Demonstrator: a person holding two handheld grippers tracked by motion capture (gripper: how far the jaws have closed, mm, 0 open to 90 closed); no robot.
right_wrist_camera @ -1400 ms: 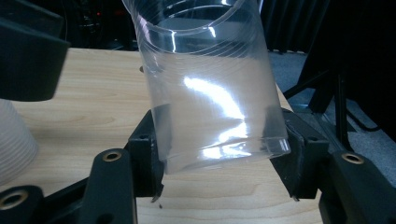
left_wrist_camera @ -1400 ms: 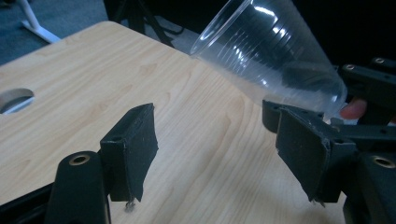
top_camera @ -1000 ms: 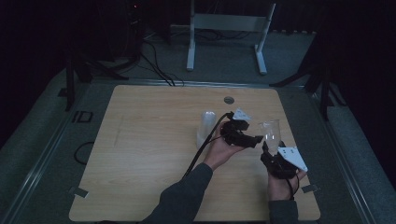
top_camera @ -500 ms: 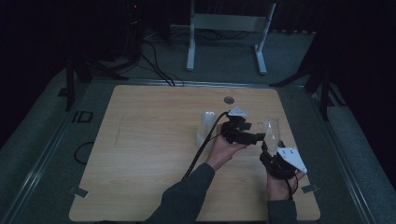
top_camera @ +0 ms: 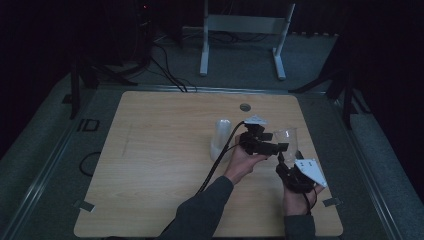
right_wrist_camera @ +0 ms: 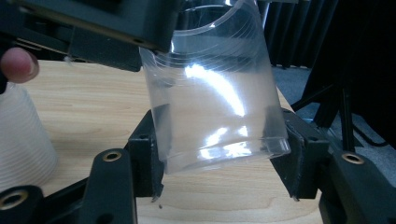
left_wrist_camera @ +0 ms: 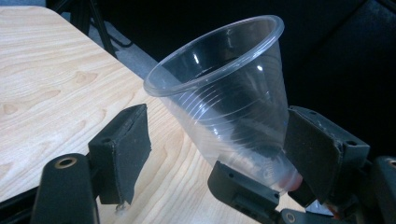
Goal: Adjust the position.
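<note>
Clear plastic cup (top_camera: 286, 138) hangs above the bench's (top_camera: 160, 165) right side, its base pinched in your right gripper (top_camera: 283, 161) fingers, while your left gripper (top_camera: 280, 146) fingers stand open around it, likely a handover.

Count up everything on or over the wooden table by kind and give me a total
Single clear plastic cup, held at its base by the right hand-held gripper: 1
Upside-down stack of clear plastic cups on the light wooden table: 1
Black hand-held grippers, left and right: 2
Small round grey disc near the table's far edge: 1
Total: 5
</note>
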